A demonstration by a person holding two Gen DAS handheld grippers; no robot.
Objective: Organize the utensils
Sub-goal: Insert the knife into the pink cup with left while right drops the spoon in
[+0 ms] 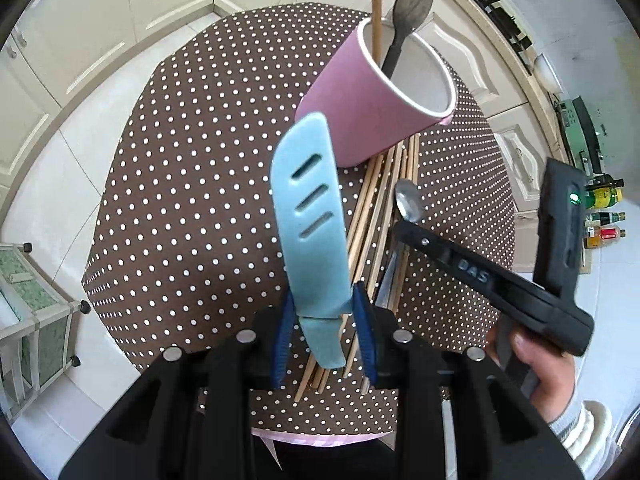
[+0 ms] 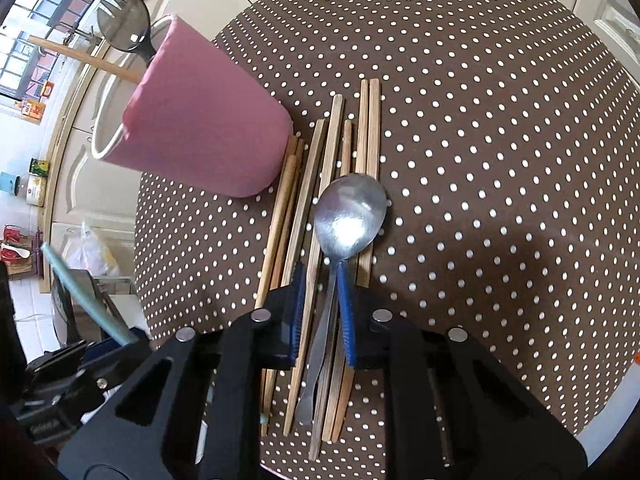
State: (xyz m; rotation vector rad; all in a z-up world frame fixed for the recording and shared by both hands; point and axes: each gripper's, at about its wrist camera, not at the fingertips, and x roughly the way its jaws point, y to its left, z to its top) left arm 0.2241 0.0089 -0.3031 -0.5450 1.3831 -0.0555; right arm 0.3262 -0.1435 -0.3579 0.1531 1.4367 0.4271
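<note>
A pink cup [image 1: 372, 100] stands on the dotted round table [image 1: 192, 200], with a black spork [image 1: 408, 12] and a wooden stick [image 1: 375, 8] in it. My left gripper [image 1: 324, 332] is shut on a light blue slotted spatula [image 1: 310, 216], held above the table near the cup. Several wooden chopsticks [image 2: 308, 208] lie beside the cup [image 2: 208, 128]. A metal spoon [image 2: 350, 216] lies on them. My right gripper [image 2: 322, 312] has its fingers on either side of the spoon's handle with a gap left, just above the chopsticks. It also shows in the left wrist view [image 1: 404, 228].
White kitchen cabinets [image 1: 100, 40] ring the table. A small green-panelled trolley [image 1: 36, 312] stands at the left. Bottles [image 1: 604, 216] stand on the floor at the right. The table's edge [image 2: 612, 392] is close on the right.
</note>
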